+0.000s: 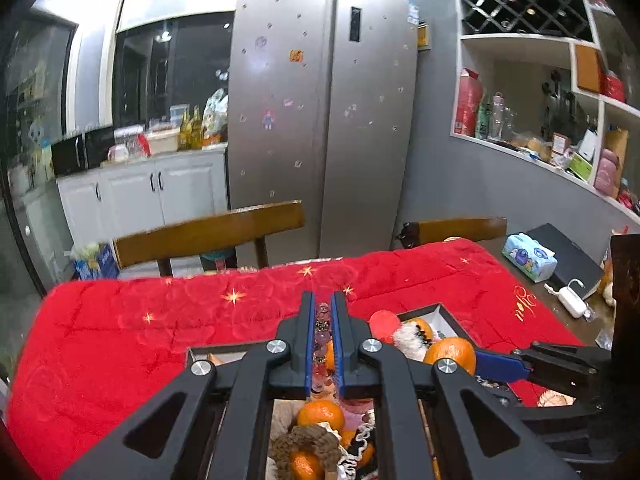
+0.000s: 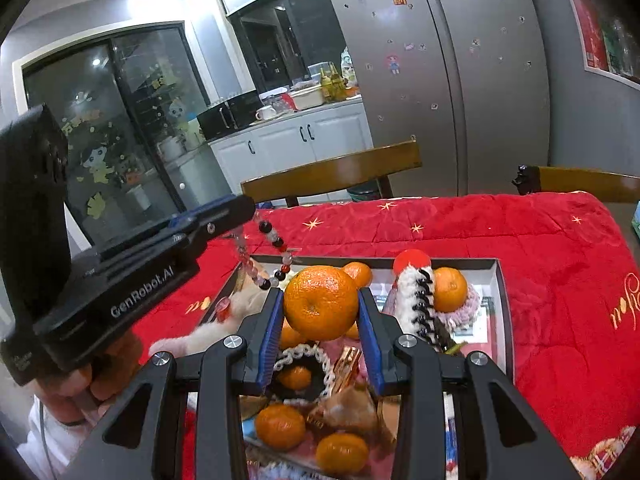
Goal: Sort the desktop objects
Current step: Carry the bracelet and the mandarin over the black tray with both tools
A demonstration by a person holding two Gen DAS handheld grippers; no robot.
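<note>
My left gripper (image 1: 322, 312) is shut on a bead bracelet (image 1: 322, 334) of pink, clear and dark beads, held above the tray; it also shows in the right wrist view (image 2: 240, 208), with the bracelet (image 2: 272, 248) dangling from it. My right gripper (image 2: 320, 304) is shut on a large orange (image 2: 321, 303) above the tray (image 2: 502, 280); the gripper (image 1: 496, 364) and orange (image 1: 450, 354) also show in the left wrist view. The tray holds several more oranges (image 2: 280, 426), hair scrunchies (image 2: 298, 364), and a white and black hair tie (image 2: 418, 296).
The tray sits on a red quilted cloth (image 1: 160, 320) over the table. A tissue pack (image 1: 529, 256), a black box (image 1: 568, 254) and a white charger (image 1: 570, 300) lie at the table's right end. Wooden chairs (image 1: 208, 232) stand behind the table, with a fridge (image 1: 320, 120) beyond.
</note>
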